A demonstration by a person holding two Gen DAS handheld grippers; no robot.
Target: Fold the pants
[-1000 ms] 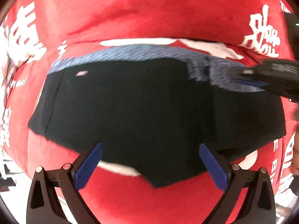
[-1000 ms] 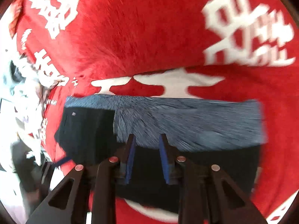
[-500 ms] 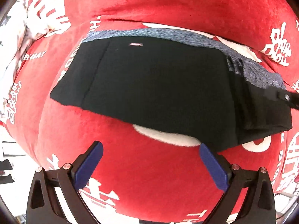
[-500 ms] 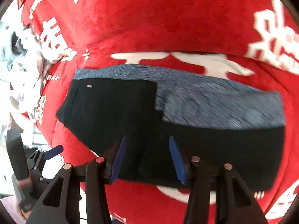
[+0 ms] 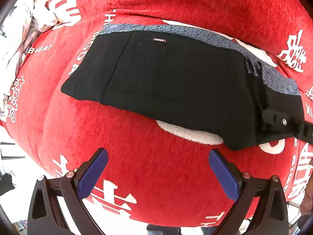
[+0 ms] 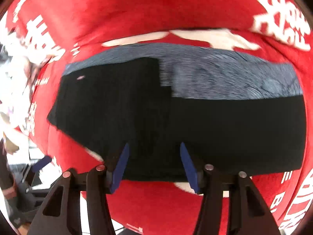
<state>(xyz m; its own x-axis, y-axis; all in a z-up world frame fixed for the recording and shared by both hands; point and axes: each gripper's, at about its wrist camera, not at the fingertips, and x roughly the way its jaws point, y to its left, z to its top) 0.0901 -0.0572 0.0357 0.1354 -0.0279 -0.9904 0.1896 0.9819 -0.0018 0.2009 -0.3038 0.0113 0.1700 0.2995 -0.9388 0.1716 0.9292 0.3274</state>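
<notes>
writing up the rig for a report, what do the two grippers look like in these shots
Both are the same build: the left gripper and the right gripper each have two black plastic arms with triangular cut-outs and round silver pivot screws, each arm ending in a flat blue pad. No cables or lettering show on them. In the left wrist view the right gripper's black body shows a silver screw.

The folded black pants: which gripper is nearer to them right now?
Right. The right gripper, jaws just opened, sits over the pants' near edge. The left gripper stands open over the red blanket, clear of them.
</notes>
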